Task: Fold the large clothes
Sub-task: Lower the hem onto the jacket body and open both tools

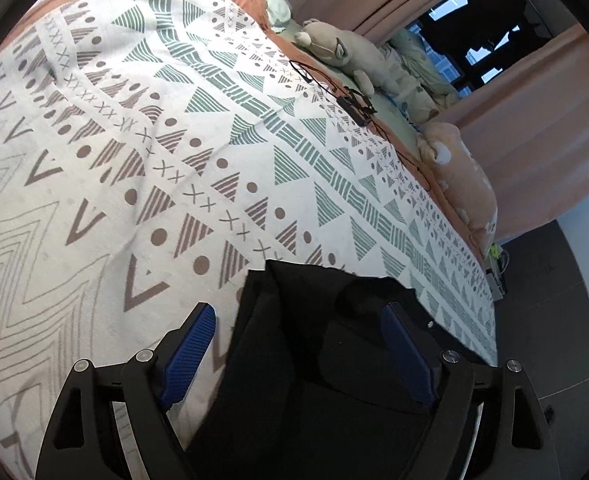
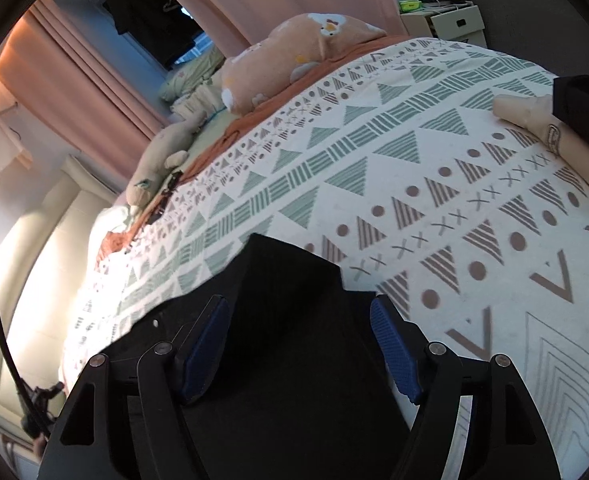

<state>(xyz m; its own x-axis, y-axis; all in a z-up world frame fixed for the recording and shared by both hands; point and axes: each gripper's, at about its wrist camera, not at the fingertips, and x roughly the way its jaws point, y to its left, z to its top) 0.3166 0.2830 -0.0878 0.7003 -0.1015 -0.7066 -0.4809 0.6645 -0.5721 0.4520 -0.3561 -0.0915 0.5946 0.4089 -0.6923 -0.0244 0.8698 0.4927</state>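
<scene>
A black garment (image 1: 294, 360) lies on the patterned blanket (image 1: 174, 140) at the near edge of the bed. My left gripper (image 1: 300, 320) is open, its blue pads (image 1: 192, 344) standing wide on either side of the black cloth. In the right wrist view the same black garment (image 2: 290, 344) lies between the pads of my right gripper (image 2: 300, 316), which is also open. Neither gripper pinches the cloth. The garment's lower part is hidden under the grippers.
Plush toys (image 1: 346, 46) (image 2: 294, 56) and a black cable (image 1: 354, 104) lie along the far side of the bed. Pink curtains (image 1: 514, 120) and a window stand behind. A person's hand (image 2: 534, 114) rests on the blanket at right. A white box (image 2: 446, 20) stands beyond the bed.
</scene>
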